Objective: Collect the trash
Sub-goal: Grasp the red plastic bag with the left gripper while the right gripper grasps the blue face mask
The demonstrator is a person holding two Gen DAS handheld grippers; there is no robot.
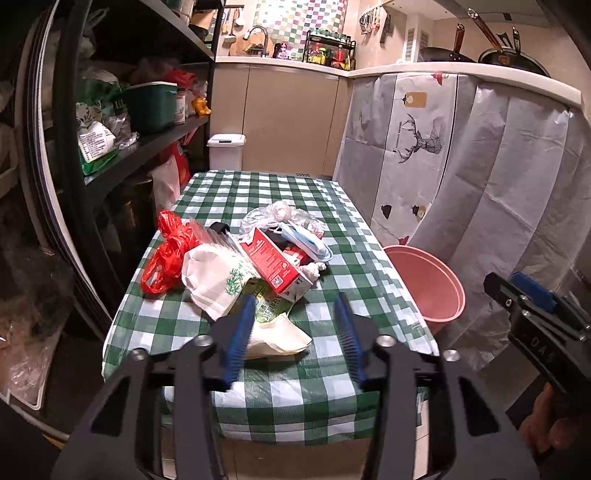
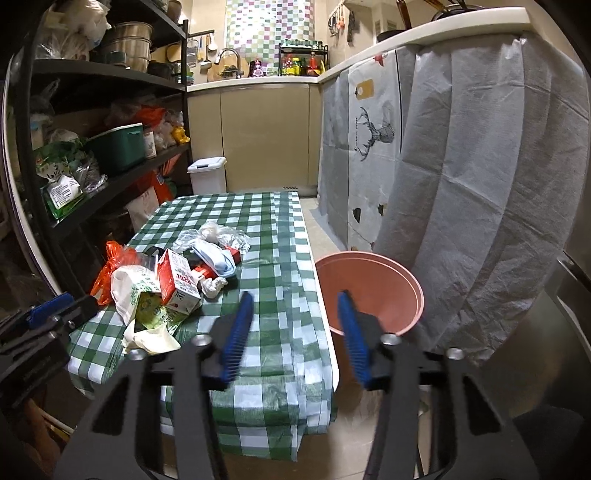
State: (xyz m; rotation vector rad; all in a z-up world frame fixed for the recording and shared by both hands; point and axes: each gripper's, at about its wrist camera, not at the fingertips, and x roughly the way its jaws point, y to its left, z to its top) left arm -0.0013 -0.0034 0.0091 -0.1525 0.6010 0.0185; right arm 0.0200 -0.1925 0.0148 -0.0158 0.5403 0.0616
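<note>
Both tongs (image 1: 295,314) (image 2: 295,314) wide apart, empty

A small home kitchen: a sink tap (image 1: 258,35) below checkered wall tiles (image 1: 295,18), a spice rack (image 1: 328,50) on the counter, pans (image 1: 509,55) hanging, a pantry shelf (image 1: 147,140) crammed with food packets.

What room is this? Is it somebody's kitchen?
Yes, it looks like a small home kitchen. There is a sink tap on the back counter, a rack of sauce bottles beside it, and pans on the right counter. A table with a checked cloth holds the pile of trash.
</note>
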